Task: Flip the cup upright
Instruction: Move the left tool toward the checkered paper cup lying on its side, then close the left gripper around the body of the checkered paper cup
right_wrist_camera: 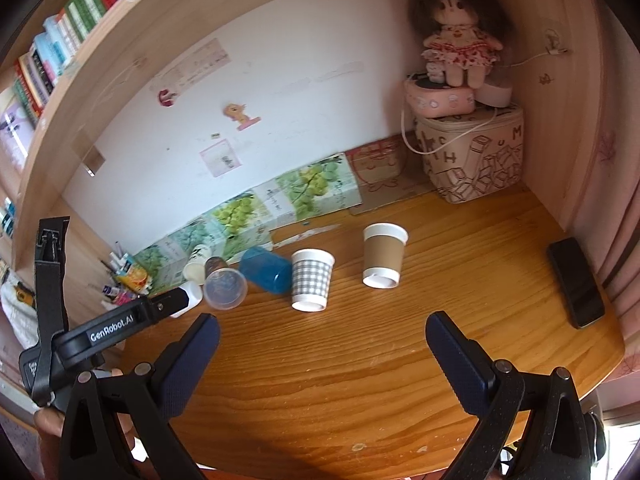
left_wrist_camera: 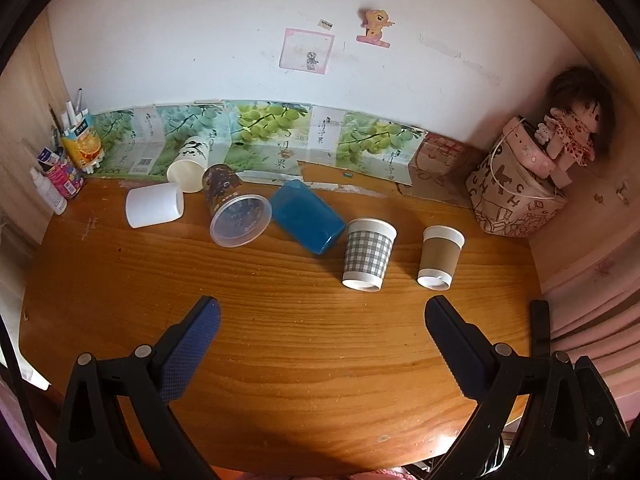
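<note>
Brown-sleeved paper cup [right_wrist_camera: 384, 256] stands on the wooden bench [right_wrist_camera: 360, 360], white rim up and narrower base toward my cameras, so it reads as upright already, though the fisheye makes that uncertain. Just left of it stands a checked cup [right_wrist_camera: 312, 280]; left of that, a blue cup [right_wrist_camera: 266, 274], a clear plastic cup [right_wrist_camera: 224, 288] and a white tumbler [left_wrist_camera: 154, 205] lie on their sides, still to be turned. My right gripper [right_wrist_camera: 322, 338] hovers near the brown cup, jaws spread wide, holding nothing. My left gripper [left_wrist_camera: 322, 320] does likewise, also empty. Risk, as I judge it: the tipped cups touch, so reaching for one could roll its neighbour; thin plastic may buckle under a hard pinch.
</note>
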The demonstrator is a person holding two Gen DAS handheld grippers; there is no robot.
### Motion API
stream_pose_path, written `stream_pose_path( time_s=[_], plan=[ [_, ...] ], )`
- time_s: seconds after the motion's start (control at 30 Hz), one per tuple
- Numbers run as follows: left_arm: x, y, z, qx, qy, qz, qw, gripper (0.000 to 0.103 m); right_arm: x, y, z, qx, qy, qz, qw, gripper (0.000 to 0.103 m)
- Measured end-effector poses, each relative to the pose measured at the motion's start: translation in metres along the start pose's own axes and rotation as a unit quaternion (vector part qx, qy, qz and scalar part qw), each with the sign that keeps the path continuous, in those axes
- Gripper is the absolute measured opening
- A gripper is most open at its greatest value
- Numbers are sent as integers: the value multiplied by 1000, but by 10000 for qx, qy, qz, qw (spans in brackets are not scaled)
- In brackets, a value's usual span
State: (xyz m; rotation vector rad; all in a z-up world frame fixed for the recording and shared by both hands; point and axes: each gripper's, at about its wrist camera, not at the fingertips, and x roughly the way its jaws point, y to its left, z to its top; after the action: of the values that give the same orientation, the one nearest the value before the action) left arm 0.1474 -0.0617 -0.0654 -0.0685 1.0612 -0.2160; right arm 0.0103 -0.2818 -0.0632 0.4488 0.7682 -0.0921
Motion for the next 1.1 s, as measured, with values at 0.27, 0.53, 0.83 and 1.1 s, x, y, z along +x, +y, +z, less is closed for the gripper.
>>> stream_pose_path(
  time_s=[0.27, 0.53, 0.83, 1.1],
  plan=[
    [52, -22, 28, 455, 480, -110, 9978, 102, 20, -15, 12, 270, 83, -388, 9988, 103],
    [110, -43, 42, 930, 991, -57, 9907, 102, 37, -23, 25, 483, -6, -681, 9965, 103],
    [169, -59, 50, 1110, 1597, 59, 9809, 102, 55, -34, 32, 648, 50, -970, 9932, 103],
    [203, -68, 54, 1214, 1723, 149, 9774, 99, 72, -46, 31, 813, 227, -1120, 9901, 103]
  ],
)
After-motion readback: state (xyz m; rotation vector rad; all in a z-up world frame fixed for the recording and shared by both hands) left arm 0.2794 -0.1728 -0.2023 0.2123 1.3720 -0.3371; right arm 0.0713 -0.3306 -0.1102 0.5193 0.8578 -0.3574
